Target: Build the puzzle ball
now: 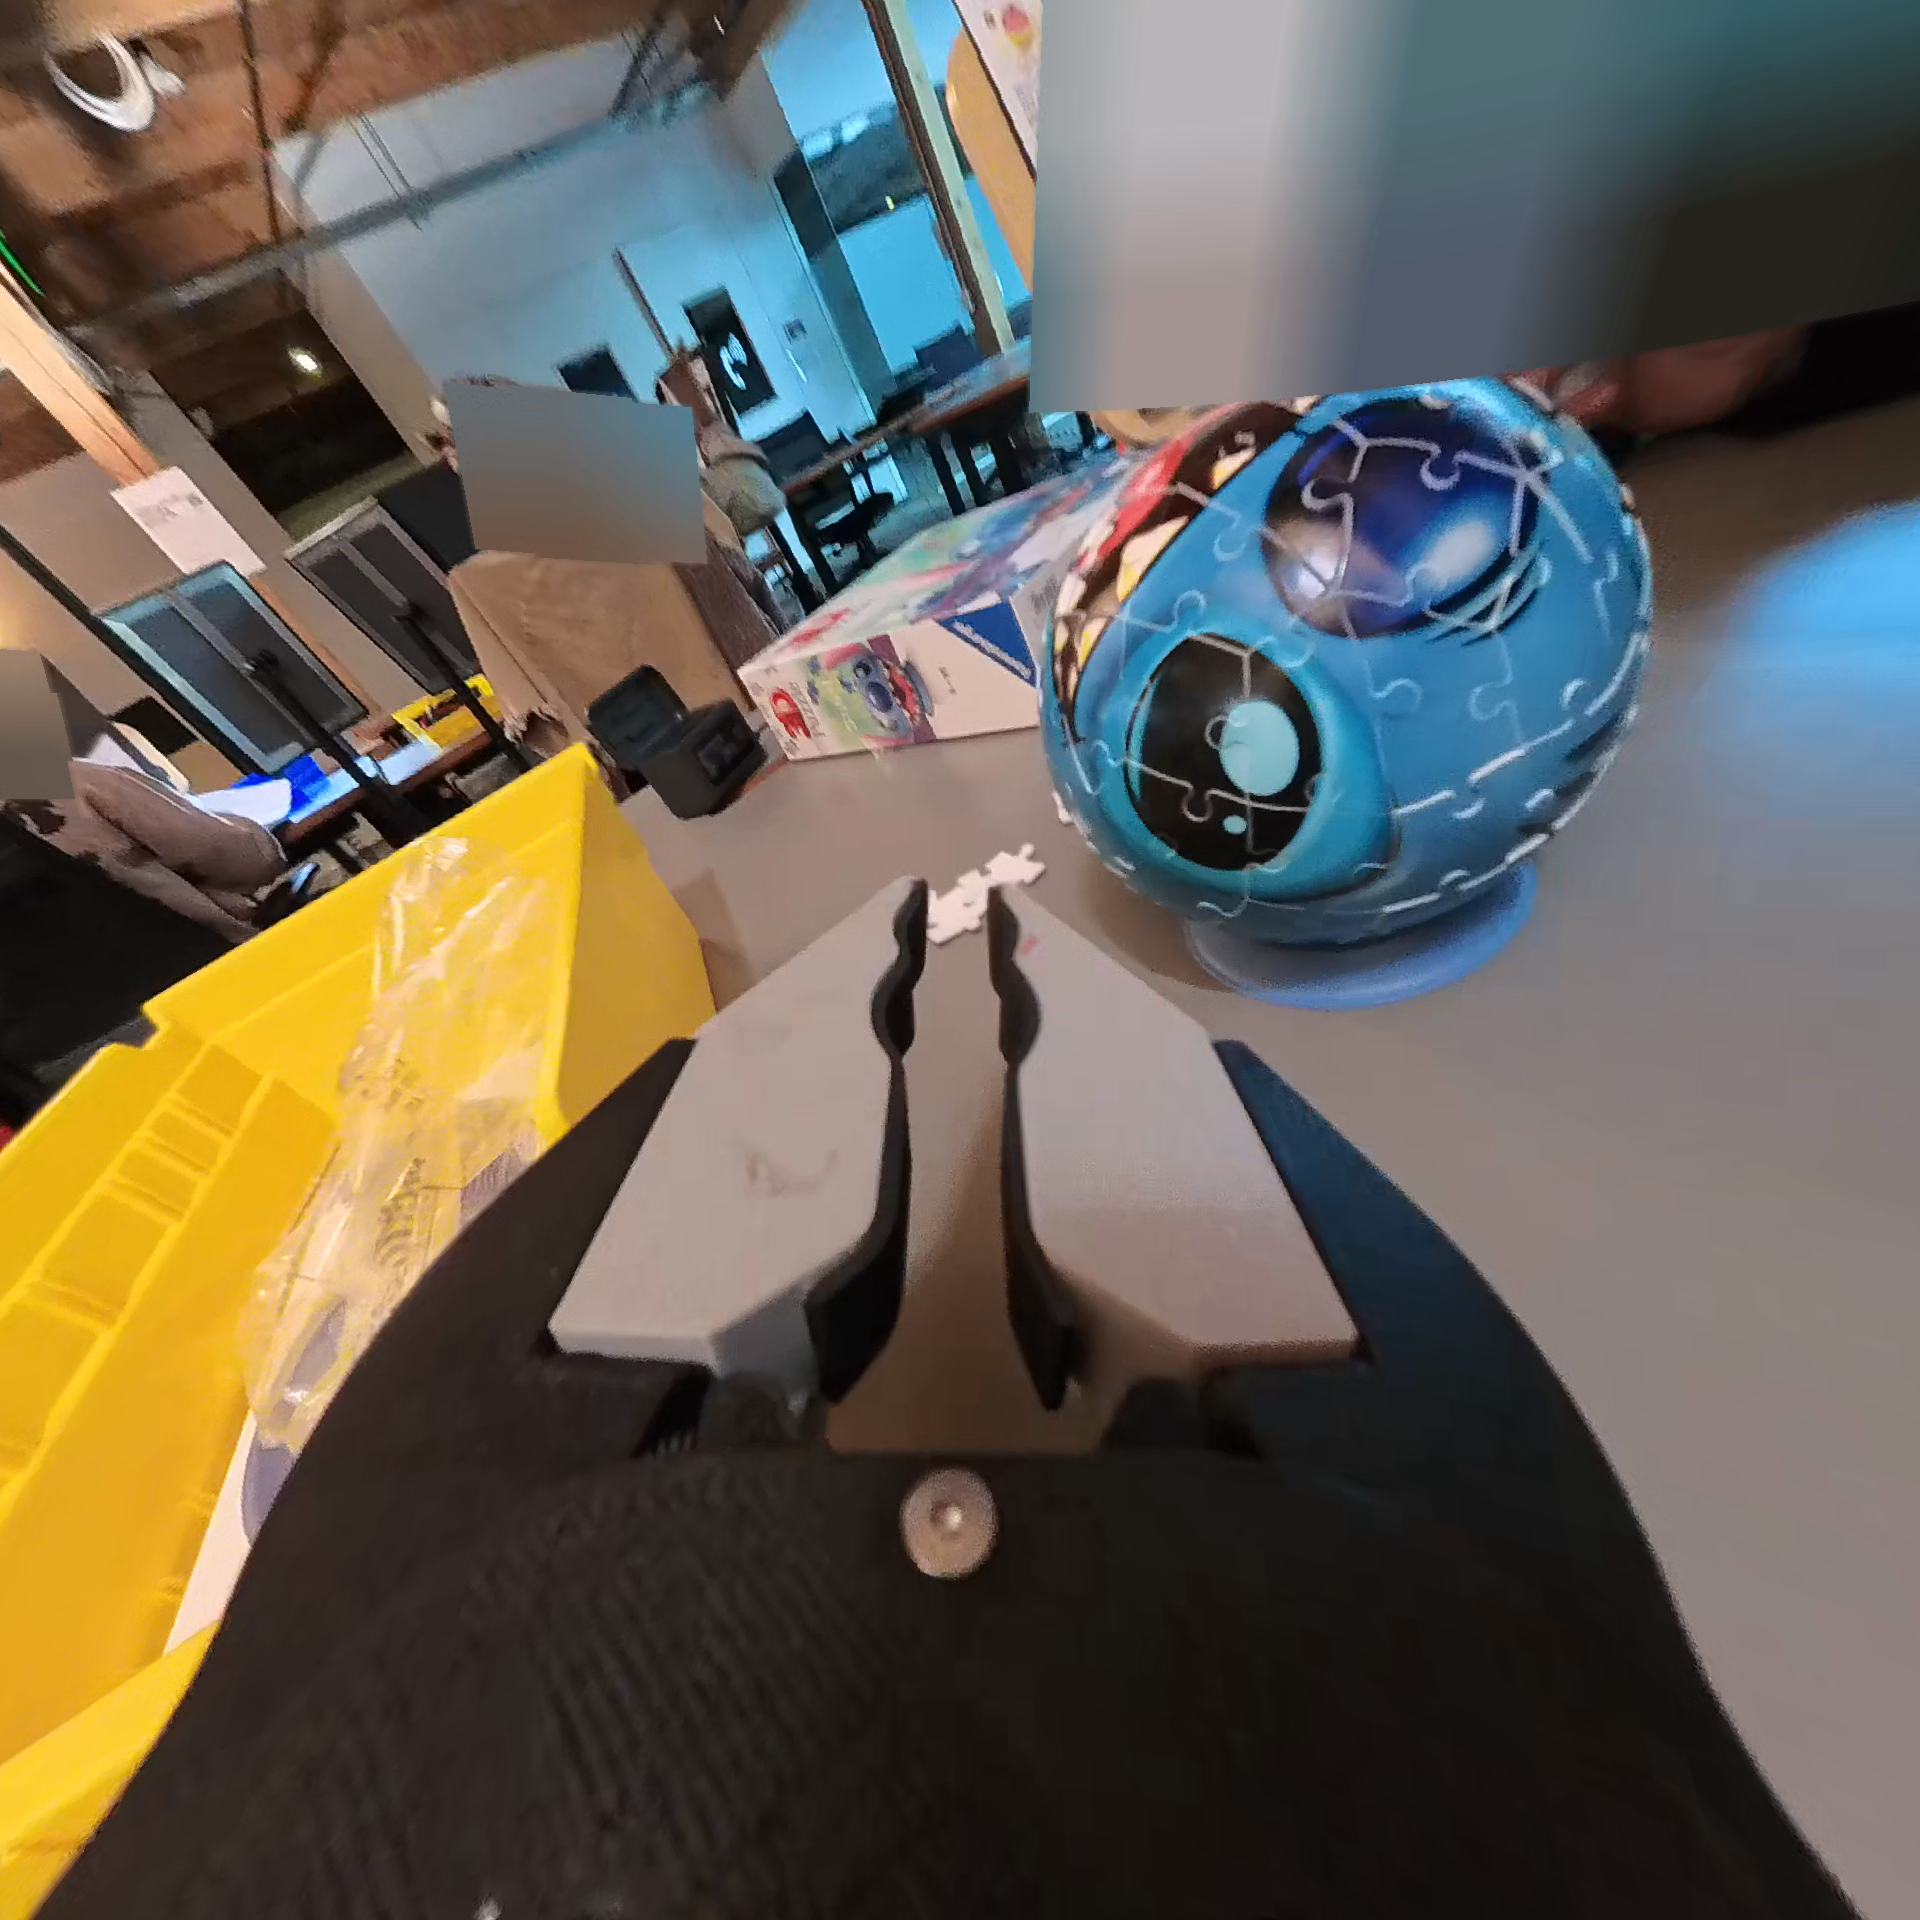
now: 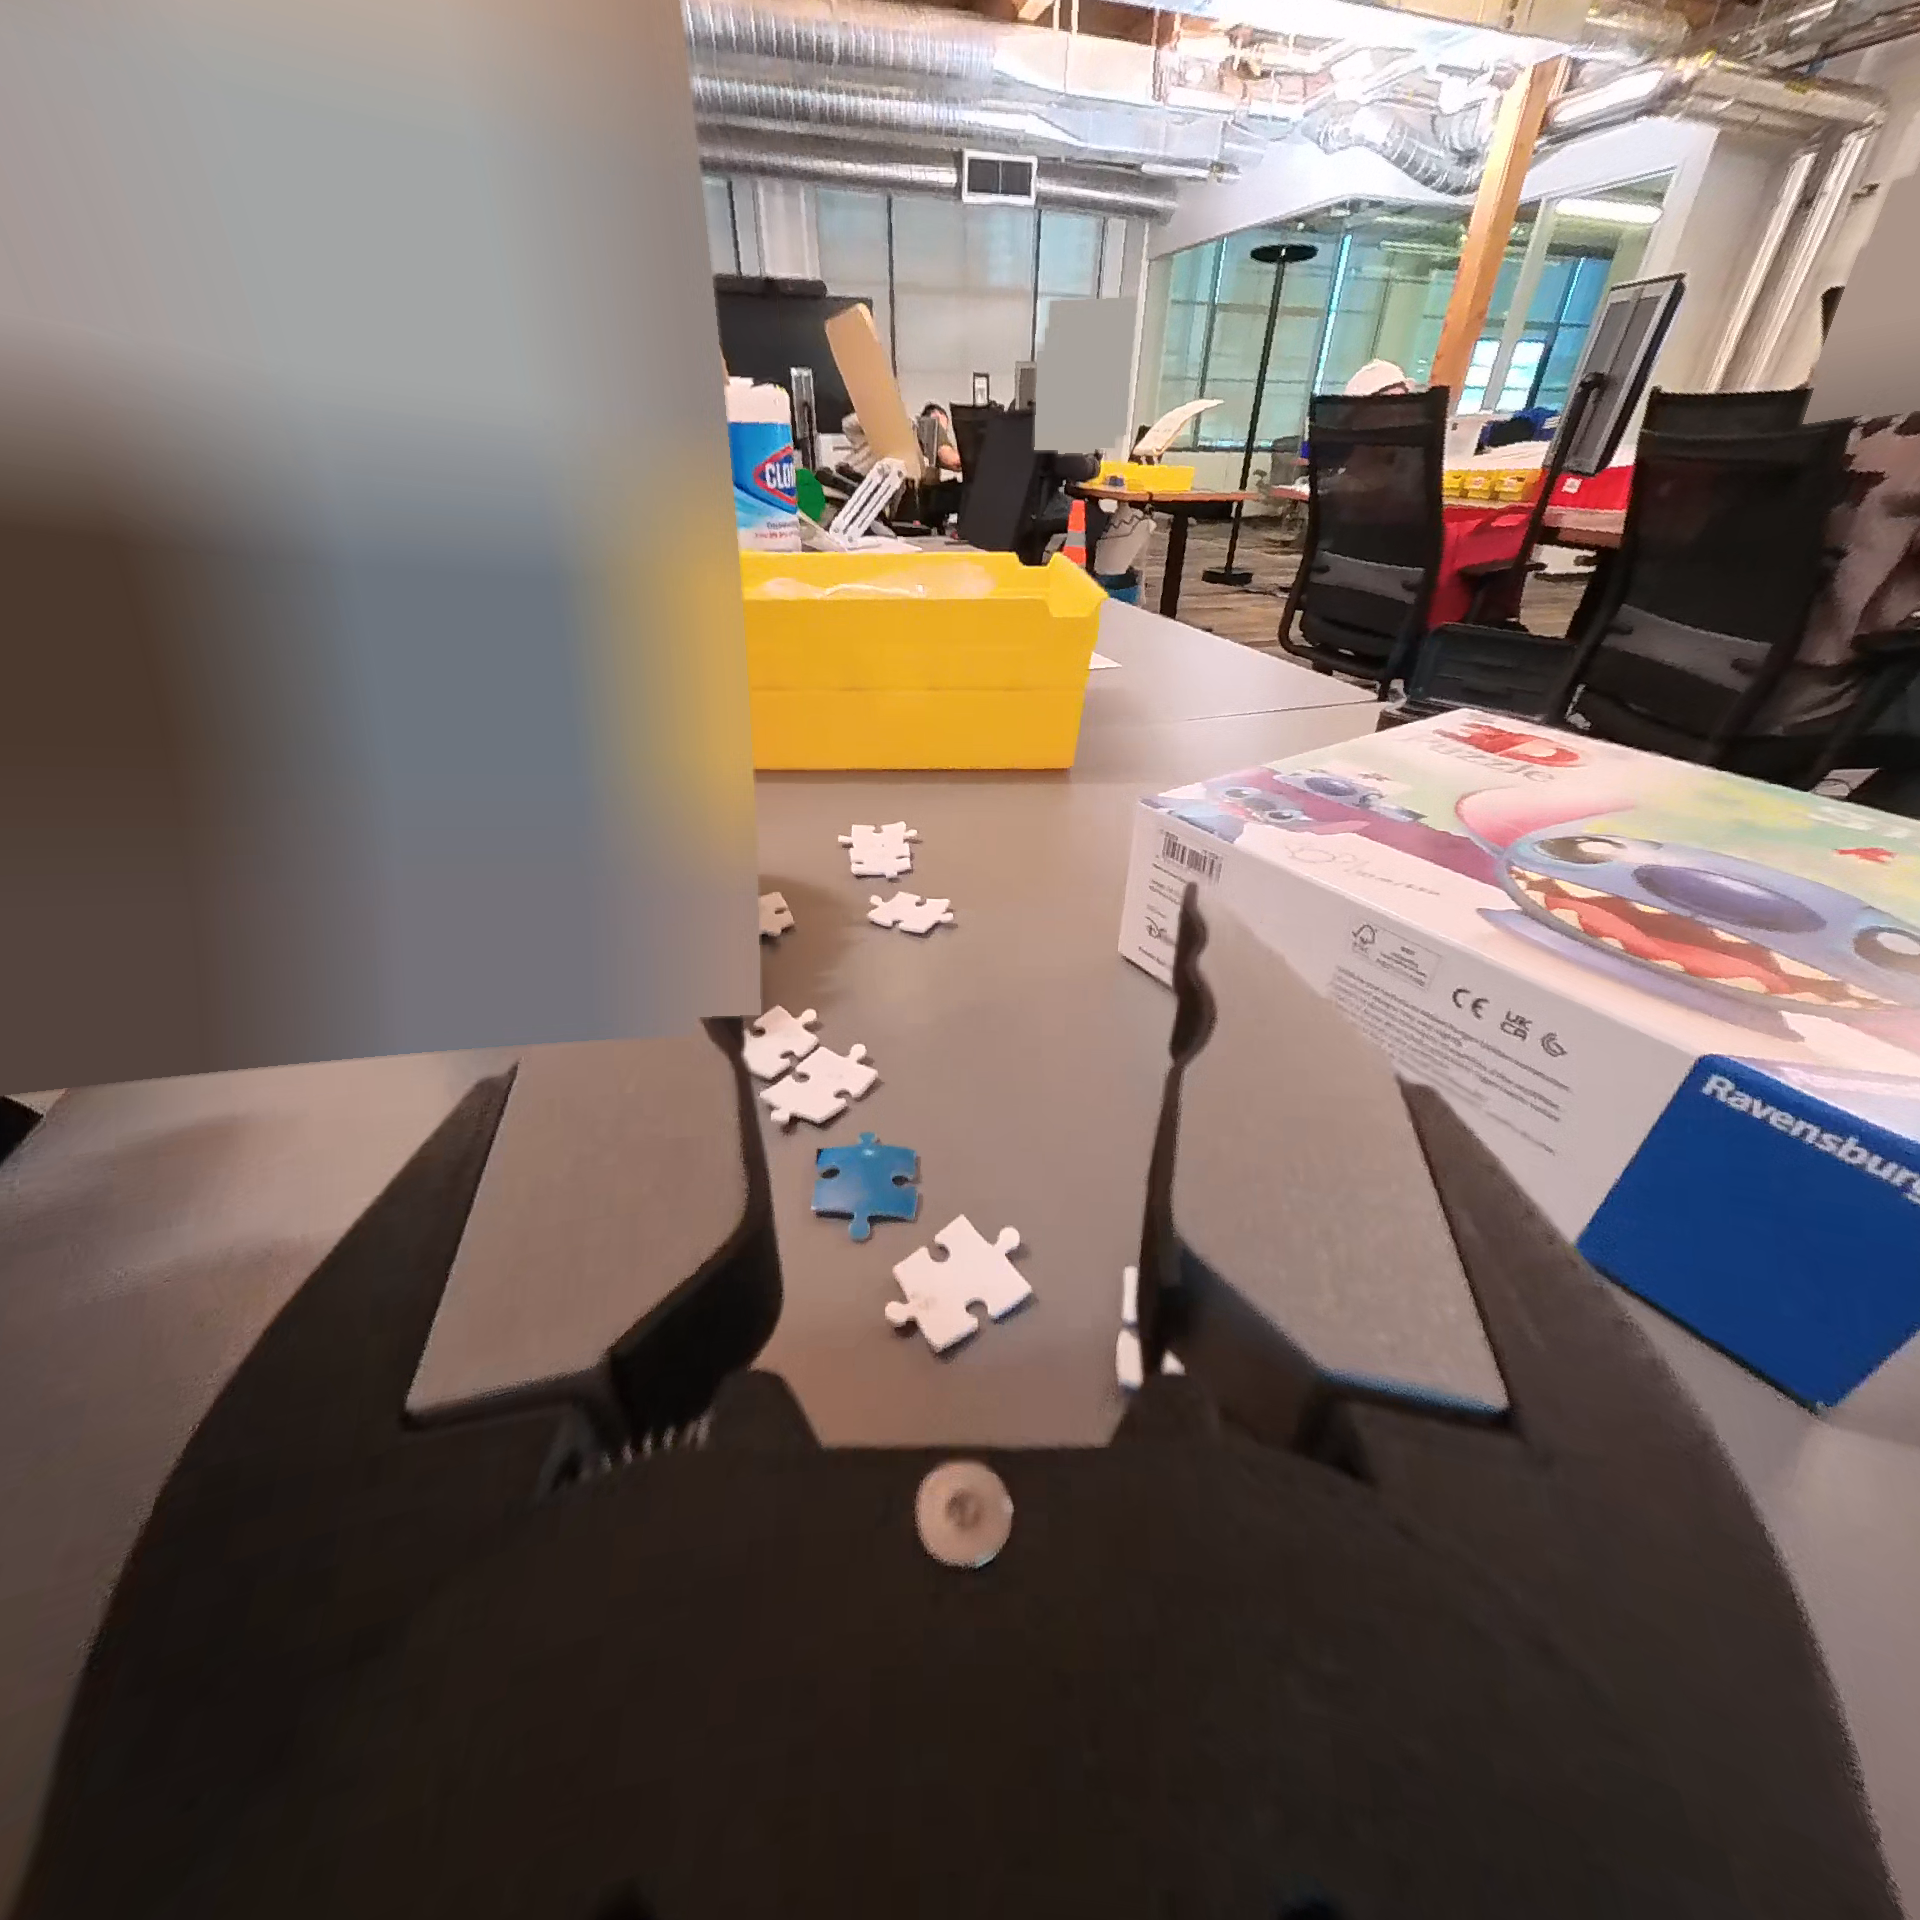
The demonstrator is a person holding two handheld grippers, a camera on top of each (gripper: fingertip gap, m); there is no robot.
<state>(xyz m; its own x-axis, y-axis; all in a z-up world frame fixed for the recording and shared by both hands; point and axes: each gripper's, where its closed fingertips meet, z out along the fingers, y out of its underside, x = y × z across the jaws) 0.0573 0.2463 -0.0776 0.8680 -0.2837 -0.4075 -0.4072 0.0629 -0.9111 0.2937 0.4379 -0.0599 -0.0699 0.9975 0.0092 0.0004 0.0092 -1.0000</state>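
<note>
The puzzle ball [image 1: 1351, 675], mostly blue with a black eye and a dark nose, sits on a blue ring stand [image 1: 1361, 966] on the grey table, to the right of and beyond my left gripper [image 1: 954, 899]. The left gripper's jaws stand a narrow gap apart and hold nothing; white loose pieces [image 1: 982, 883] lie just past its tips. My right gripper [image 2: 954, 904] is wide open and empty, and its left fingertip is hidden by a blurred patch. Between its fingers lie a blue piece [image 2: 868, 1184] and several white pieces [image 2: 961, 1283], face down.
The puzzle box [image 2: 1558, 987] lies right of the right gripper and shows beyond the ball [image 1: 894, 675]. A yellow bin [image 1: 312, 1039] with a clear plastic bag [image 1: 416, 1091] stands left of the left gripper, also seen far off [image 2: 914, 665]. A small black case [image 1: 675, 743] stands behind it. Across from one pair of fingers to the other is roughly 30 centimeters.
</note>
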